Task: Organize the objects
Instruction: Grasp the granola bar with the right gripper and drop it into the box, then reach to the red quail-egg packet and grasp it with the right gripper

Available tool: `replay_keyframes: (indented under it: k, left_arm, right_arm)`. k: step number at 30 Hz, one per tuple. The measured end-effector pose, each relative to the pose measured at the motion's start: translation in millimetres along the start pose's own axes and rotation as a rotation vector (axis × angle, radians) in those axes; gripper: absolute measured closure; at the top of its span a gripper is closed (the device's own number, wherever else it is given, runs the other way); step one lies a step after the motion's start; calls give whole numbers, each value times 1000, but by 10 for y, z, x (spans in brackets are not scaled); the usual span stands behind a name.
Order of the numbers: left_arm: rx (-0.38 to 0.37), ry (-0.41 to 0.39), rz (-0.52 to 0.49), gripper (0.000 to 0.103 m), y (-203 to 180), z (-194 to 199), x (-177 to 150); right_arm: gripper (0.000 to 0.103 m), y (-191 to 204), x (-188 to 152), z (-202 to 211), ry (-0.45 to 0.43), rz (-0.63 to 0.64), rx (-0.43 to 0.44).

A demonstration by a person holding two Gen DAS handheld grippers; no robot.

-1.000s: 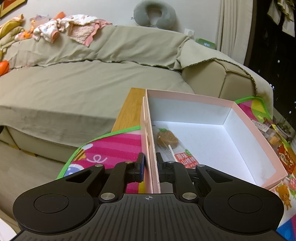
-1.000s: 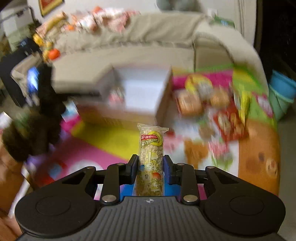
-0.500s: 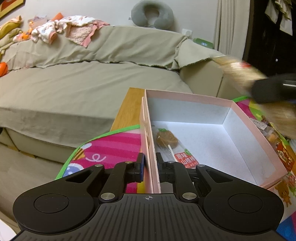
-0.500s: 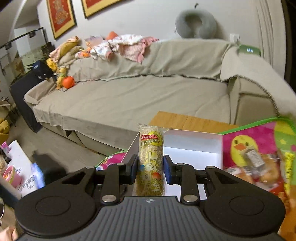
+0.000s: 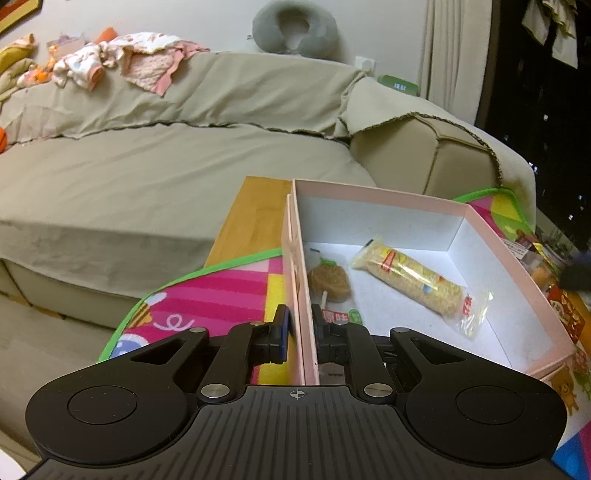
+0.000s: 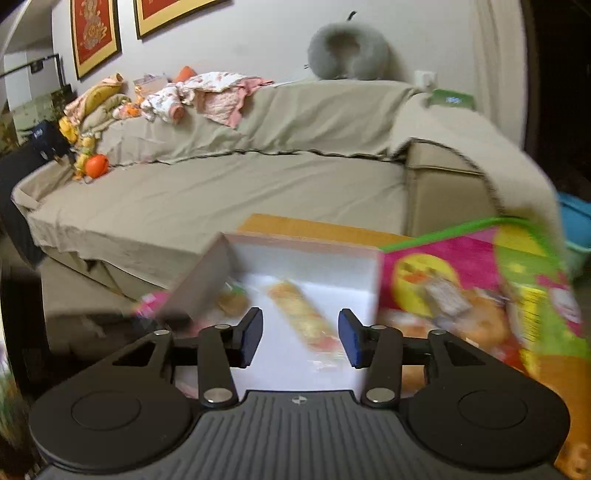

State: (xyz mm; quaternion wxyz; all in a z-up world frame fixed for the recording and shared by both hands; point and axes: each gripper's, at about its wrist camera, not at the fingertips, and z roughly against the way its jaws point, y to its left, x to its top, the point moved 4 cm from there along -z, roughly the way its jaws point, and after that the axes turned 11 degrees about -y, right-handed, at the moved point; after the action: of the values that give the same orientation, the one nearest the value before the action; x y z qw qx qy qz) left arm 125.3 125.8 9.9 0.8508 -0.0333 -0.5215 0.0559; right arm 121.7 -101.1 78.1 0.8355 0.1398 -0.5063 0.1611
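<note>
We pin pink cardboard box (image 5: 517, 254) wall w/ left gripper (image 5: 298, 328); right gripper (image 6: 301, 338) wide, empty; yellow-wrapped snack bar (image 5: 413, 281) inside; next prob grab another snack.

1. I am in a home living room: a long sofa (image 6: 221, 184) under a loose beige cover fills the space ahead of me.
2. Baby clothes (image 5: 122, 70) lie heaped on the sofa back, with soft toys (image 6: 85, 155) piled at its far end.
3. A grey neck pillow (image 6: 347, 51) sits on the ledge against the wall, near a wall socket (image 5: 365, 63).
4. Two red framed pictures (image 6: 96, 33) hang above the sofa.
5. A bright children's play mat (image 5: 207, 295) with cartoon prints covers the low surface in front of me.
6. Cream curtains (image 5: 454, 48) hang beside a dark window (image 5: 546, 129).
</note>
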Motion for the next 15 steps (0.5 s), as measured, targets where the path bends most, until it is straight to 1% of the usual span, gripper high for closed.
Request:
replay_keyframes:
  k: [4,8,11,15]
  left_arm:
    - [-1,2,18,89,4,-2,-3]
    - [8,4,24,90,-6,0,-2]
    - [9,9,31,90,1,1,4]
    - [12,13,25,90,-2,15,4]
  right_arm:
    - [52,-239,-289,283,18,55,-86]
    - [45,-400,-605,490,46,79,-148]
    - [44,-455,-806,554,74,75,-176]
    - [44,-534,-983,579,96,72,-190]
